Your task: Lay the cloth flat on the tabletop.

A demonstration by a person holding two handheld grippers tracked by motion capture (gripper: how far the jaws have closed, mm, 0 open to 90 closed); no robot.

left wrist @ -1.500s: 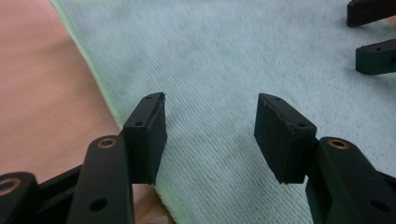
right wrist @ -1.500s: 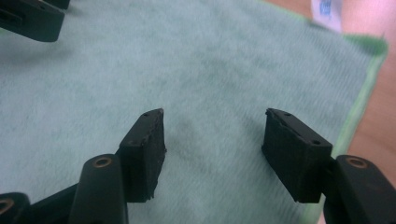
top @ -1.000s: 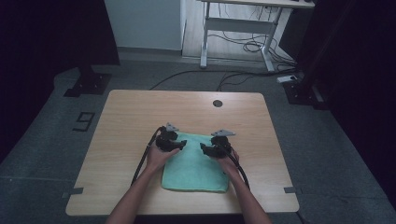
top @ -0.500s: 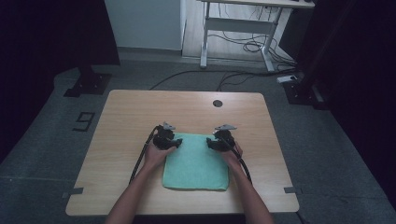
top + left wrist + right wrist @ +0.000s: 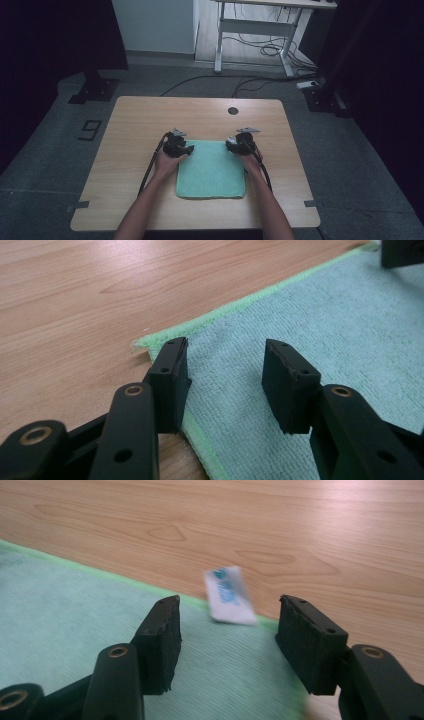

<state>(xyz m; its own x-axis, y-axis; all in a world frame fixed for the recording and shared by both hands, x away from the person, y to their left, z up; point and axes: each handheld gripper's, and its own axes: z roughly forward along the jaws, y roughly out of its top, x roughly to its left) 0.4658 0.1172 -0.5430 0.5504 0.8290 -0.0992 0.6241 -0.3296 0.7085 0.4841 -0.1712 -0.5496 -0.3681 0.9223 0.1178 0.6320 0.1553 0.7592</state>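
A green cloth (image 5: 211,169) lies flat on the wooden worktop (image 5: 135,125), toward the near side and about midway across, its edges roughly square to the worktop's own. The person's two hands rest at its far corners, each holding a pair of tongs.

The left tongs (image 5: 186,149) sit at the far left corner of the cloth. In the left gripper view (image 5: 225,382) the jaws stand apart and have just been closing; one jaw is right at the cloth's pale green hem by the corner, the other over the towelling further in. The cloth lies under and between them, but the pads do not seem to pinch it — whether their tips touch the fabric is hard to tell from this angle.

The right tongs (image 5: 231,145) sit at the far right corner. In the right gripper view (image 5: 227,642) the jaws are also apart and have just been closing a little, with nothing pressed between the pads. Beyond them a small white label (image 5: 229,601) with blue print sticks out from the cloth's hem — blurred, so its print cannot be read.

A dark round hole (image 5: 232,110) marks the worktop's far edge.
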